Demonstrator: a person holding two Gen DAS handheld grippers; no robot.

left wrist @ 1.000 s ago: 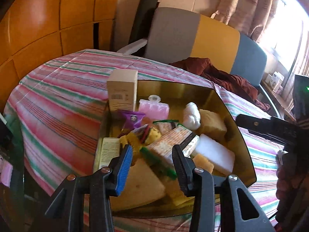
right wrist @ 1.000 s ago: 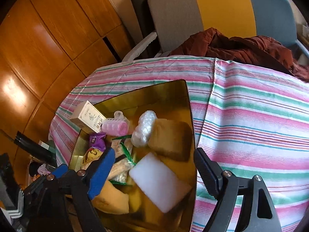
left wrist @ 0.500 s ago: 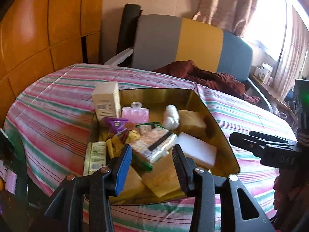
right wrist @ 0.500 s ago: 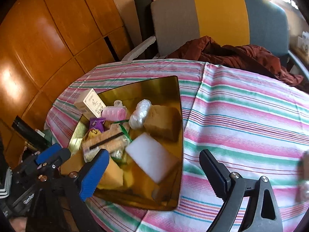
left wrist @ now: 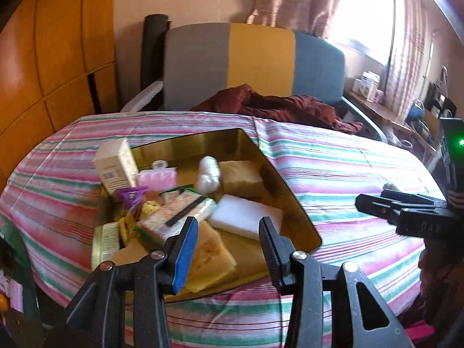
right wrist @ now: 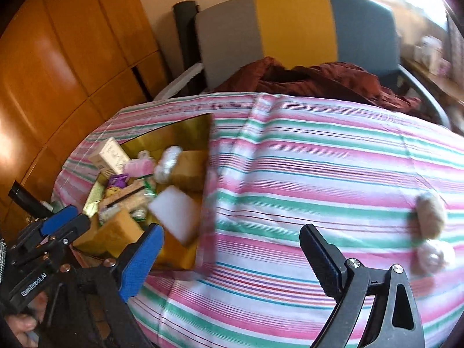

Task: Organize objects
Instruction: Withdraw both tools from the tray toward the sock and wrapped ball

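Note:
A gold tray (left wrist: 290, 191) on the striped tablecloth holds several items: a cream box (left wrist: 116, 165), a pink container (left wrist: 158, 175), a white wrapped ball (left wrist: 207, 174), a white sponge (left wrist: 246, 217) and yellow sponges (left wrist: 208, 258). The tray also shows in the right wrist view (right wrist: 174, 133). My left gripper (left wrist: 226, 249) is open and empty above the tray's near edge. My right gripper (right wrist: 232, 255) is open and empty over bare cloth right of the tray. A tan sponge roll (right wrist: 430, 216) and a white wrapped ball (right wrist: 435, 256) lie on the cloth at the right.
A grey, yellow and blue chair (left wrist: 255, 63) with a dark red cloth (left wrist: 275, 107) stands behind the table. Wooden panels (left wrist: 43, 58) line the left wall. A side shelf with small items (left wrist: 368, 87) is by the window.
Both grippers have pulled back and up from the tray. The right gripper has swung right, bringing the tan roll and white ball into view. Both stay open.

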